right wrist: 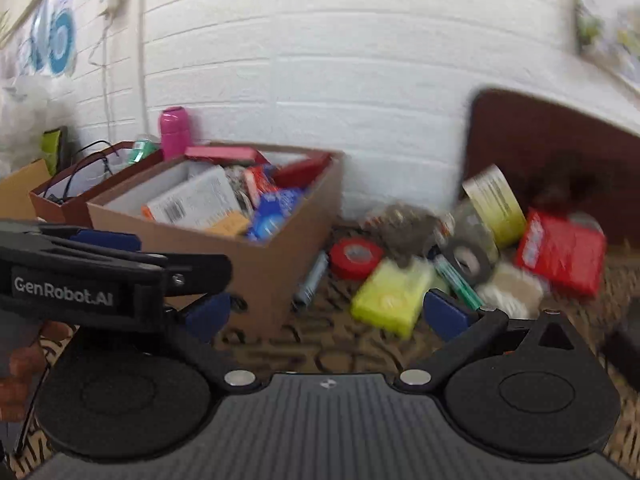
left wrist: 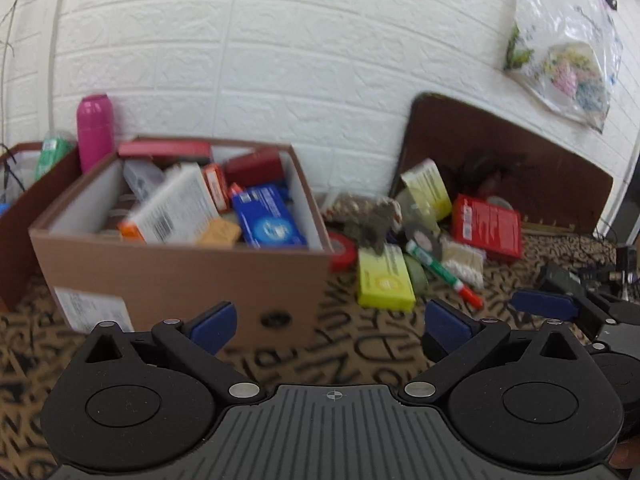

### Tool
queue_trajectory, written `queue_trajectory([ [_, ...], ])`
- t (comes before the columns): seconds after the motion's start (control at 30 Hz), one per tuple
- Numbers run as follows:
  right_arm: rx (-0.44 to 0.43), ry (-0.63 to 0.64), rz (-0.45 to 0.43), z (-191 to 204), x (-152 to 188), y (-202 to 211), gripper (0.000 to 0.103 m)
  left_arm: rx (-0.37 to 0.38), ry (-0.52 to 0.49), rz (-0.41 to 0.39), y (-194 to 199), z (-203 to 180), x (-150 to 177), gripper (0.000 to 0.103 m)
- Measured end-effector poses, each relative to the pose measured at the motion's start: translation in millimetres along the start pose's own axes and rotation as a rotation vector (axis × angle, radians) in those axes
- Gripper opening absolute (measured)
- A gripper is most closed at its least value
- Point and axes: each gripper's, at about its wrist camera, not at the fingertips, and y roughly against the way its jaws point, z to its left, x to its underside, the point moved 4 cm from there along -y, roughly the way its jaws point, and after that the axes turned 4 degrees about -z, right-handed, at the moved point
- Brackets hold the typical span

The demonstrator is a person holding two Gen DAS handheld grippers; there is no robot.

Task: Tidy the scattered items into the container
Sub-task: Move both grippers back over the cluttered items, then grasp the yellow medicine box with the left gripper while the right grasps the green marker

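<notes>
Both hand-held grippers, left (left wrist: 328,320) and right (right wrist: 328,312), hang spread and empty. We face the box (left wrist: 180,276) at ten o'clock, loose items heaped at two o'clock for reach.

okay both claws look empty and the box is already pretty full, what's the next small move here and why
Probably ease the right claw forward and down toward the yellow-green box, which lies flat on the patterned cloth nearest the front of the loose pile. Both that claw and the left claw are open and hold nothing, and the cardboard box sits just left of it.
</notes>
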Motion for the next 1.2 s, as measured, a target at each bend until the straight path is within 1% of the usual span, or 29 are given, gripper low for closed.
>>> queue_trajectory([
  [0.13,0.057,-0.076,0.053,-37.7,41.1,7.0,0.102,0.026,0.006,0.056,-20.1,-28.5,35.9,0.103],
  [0.27,0.12,-0.093,0.081,-66.9,65.2,6.9,0.102,0.033,-0.003,0.079,-45.0,-49.6,56.4,0.103],
  [0.33,0.155,-0.082,0.092,-80.6,74.3,1.2,0.102,0.036,-0.017,0.087,-58.1,-57.4,61.0,0.103],
  [0.4,0.184,-0.059,0.104,-92.6,82.3,-6.6,0.102,0.035,-0.053,0.084,-70.8,-64.3,63.0,0.102],
  [0.5,0.187,-0.045,0.135,-108.1,90.8,-20.3,0.102,0.004,-0.132,0.072,-92.7,-71.8,63.9,0.095],
  [0.57,0.189,-0.045,0.155,-117.6,94.7,-31.7,0.102,-0.008,-0.144,0.077,-108.5,-73.5,63.2,0.091],
  [0.63,0.169,-0.073,0.151,-127.0,94.3,-40.7,0.102,-0.029,-0.129,0.078,-122.9,-72.9,60.7,0.091],
  [0.67,0.163,-0.078,0.15,-130.4,92.0,-44.2,0.102,-0.049,-0.121,0.066,-129.0,-72.8,58.3,0.091],
  [0.73,0.158,-0.051,0.152,-135.0,87.0,-54.5,0.102,-0.093,-0.118,0.035,-139.8,-72.1,51.4,0.091],
  [0.83,0.143,-0.037,0.153,-142.9,79.8,-71.3,0.102,-0.125,-0.133,0.013,-155.9,-72.5,40.4,0.091],
  [1.03,0.107,-0.001,0.145,-151.2,65.2,-102.8,0.103,-0.132,-0.142,0.055,-190.9,-69.5,32.7,0.091],
  [1.2,0.081,0.015,0.133,-154.1,55.8,-123.1,0.103,-0.131,-0.132,0.072,-206.8,-66.5,27.6,0.091],
])
